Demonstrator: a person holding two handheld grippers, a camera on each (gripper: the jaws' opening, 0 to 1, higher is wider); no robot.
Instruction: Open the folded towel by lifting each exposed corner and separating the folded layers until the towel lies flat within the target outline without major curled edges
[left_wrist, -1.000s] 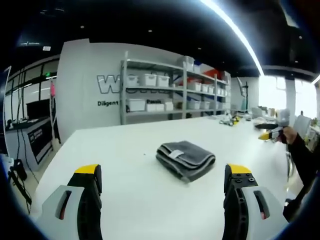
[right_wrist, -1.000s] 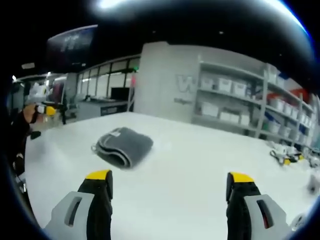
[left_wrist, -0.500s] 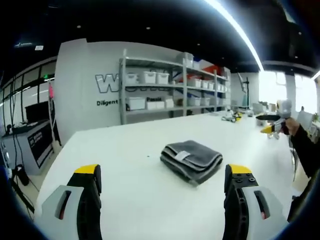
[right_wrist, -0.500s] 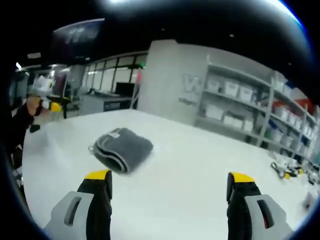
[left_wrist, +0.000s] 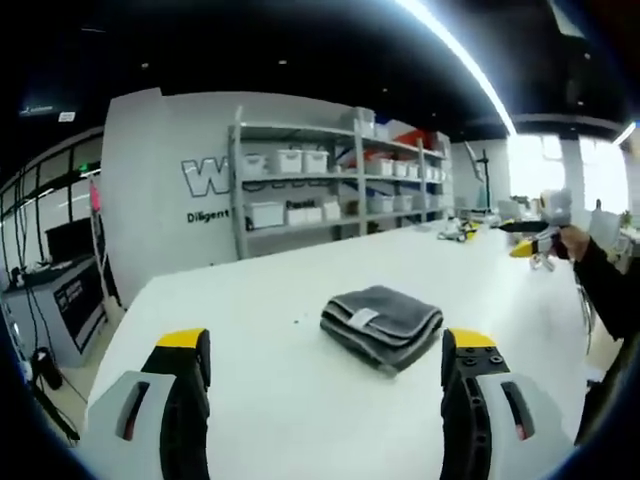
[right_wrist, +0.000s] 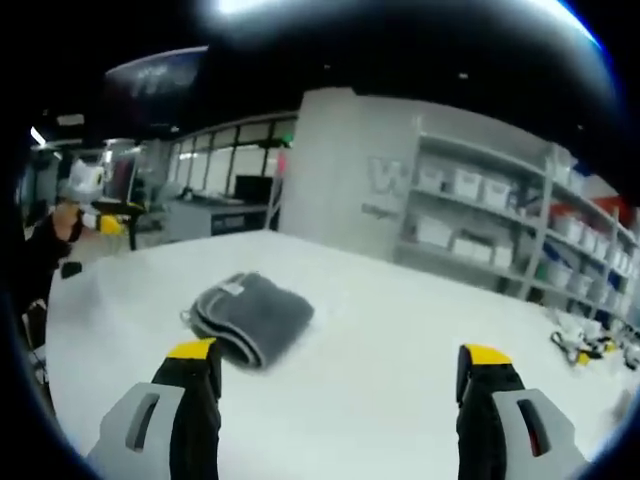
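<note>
The left gripper (left_wrist: 320, 385) is being held with jaws wide apart, as is the right gripper (right_wrist: 340, 400). The grey folded towel (left_wrist: 382, 323), lying on the white table (left_wrist: 250, 300) at frame centre, well ahead, is judged soft and light; its exposed top-layer corner is best pinched.

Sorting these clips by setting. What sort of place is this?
Probably a lab or workshop: metal shelves stacked with white storage bins, lettering on the wall, and a long white table holding a folded grey towel.
</note>
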